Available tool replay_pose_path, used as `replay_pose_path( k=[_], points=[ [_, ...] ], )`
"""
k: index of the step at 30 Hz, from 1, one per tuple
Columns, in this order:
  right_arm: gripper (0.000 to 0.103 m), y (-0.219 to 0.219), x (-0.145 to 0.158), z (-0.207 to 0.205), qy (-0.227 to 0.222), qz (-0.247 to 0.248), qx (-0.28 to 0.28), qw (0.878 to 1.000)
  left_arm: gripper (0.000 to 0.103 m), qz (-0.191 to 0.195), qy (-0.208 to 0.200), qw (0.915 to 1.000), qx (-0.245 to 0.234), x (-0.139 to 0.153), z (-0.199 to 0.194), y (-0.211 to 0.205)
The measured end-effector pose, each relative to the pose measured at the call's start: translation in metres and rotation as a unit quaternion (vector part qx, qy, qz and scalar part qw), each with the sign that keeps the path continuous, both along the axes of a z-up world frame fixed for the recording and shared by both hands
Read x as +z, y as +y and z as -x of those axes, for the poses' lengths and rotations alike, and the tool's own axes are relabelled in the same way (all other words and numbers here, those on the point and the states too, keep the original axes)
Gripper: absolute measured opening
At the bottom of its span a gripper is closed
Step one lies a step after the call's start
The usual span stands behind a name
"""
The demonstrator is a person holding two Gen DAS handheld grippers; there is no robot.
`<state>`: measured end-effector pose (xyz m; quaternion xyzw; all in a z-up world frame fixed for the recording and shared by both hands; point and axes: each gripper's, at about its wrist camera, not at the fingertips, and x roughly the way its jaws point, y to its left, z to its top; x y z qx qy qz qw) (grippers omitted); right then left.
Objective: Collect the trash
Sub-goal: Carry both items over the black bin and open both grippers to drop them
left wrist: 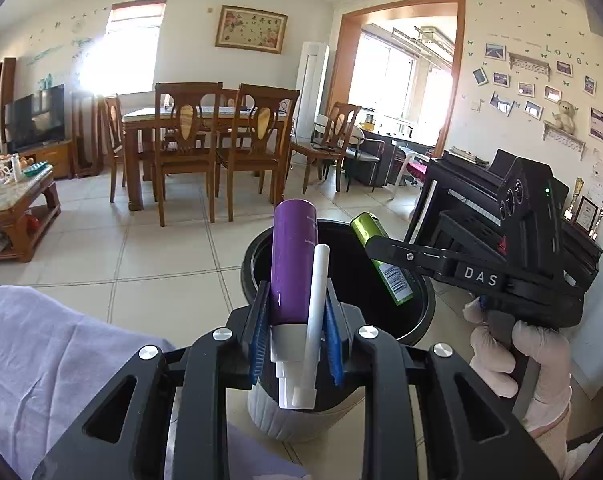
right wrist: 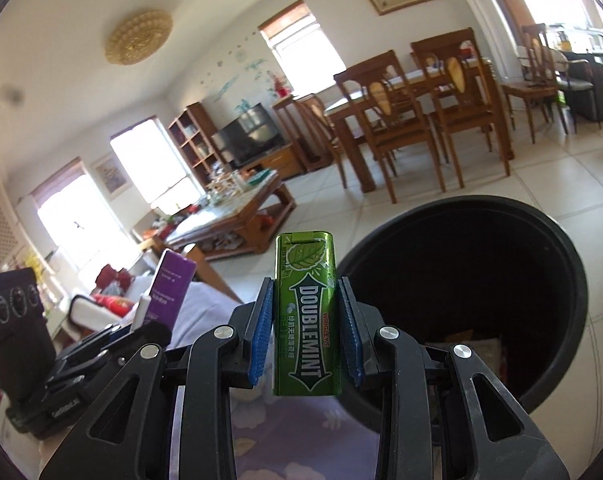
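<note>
My left gripper (left wrist: pixel 297 304) is shut on a purple spray bottle (left wrist: pixel 293 260) with a white nozzle tube (left wrist: pixel 316 320), held upright over the near rim of a black trash bin (left wrist: pixel 417 320). My right gripper (right wrist: pixel 305 300) is shut on a green Doublemint gum tin (right wrist: pixel 306 320), just left of the bin (right wrist: pixel 573 280). In the left wrist view the tin (left wrist: pixel 381 264) hangs tilted over the bin's opening in the right gripper (left wrist: pixel 375 246), held by a gloved hand (left wrist: pixel 517 356). The right wrist view shows the purple bottle (right wrist: pixel 171 288) at the left.
Some trash lies at the bin's bottom (right wrist: pixel 469 344). A lilac cloth (left wrist: pixel 53 352) covers the surface at lower left. A wooden coffee table (left wrist: pixel 17 200), dining table with chairs (left wrist: pixel 205 140) and a black piano (left wrist: pixel 481 196) stand around the tiled floor (left wrist: pixel 161 248).
</note>
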<state>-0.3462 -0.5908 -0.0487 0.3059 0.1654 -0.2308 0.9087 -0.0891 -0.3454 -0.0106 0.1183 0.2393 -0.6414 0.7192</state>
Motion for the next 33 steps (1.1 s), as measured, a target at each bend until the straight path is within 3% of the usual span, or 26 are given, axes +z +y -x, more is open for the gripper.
replay_pose_path(
  k=[5, 16, 33],
  points=[
    [0.032, -0.036, -0.025, 0.019, 0.039, -0.021, -0.060, 0.997, 0.025, -0.014, -0.001, 0.9997, -0.020, -0.012, 0.012, -0.041],
    [0.032, -0.058, -0.062, 0.011, 0.079, -0.048, -0.100, 0.991, 0.025, -0.071, 0.017, 0.9964, -0.043, -0.049, 0.014, -0.100],
    [0.032, -0.059, -0.068, -0.015, 0.113, -0.052, -0.118, 0.985, 0.026, -0.115, 0.017, 0.9923, -0.041, -0.072, 0.009, -0.118]
  ],
)
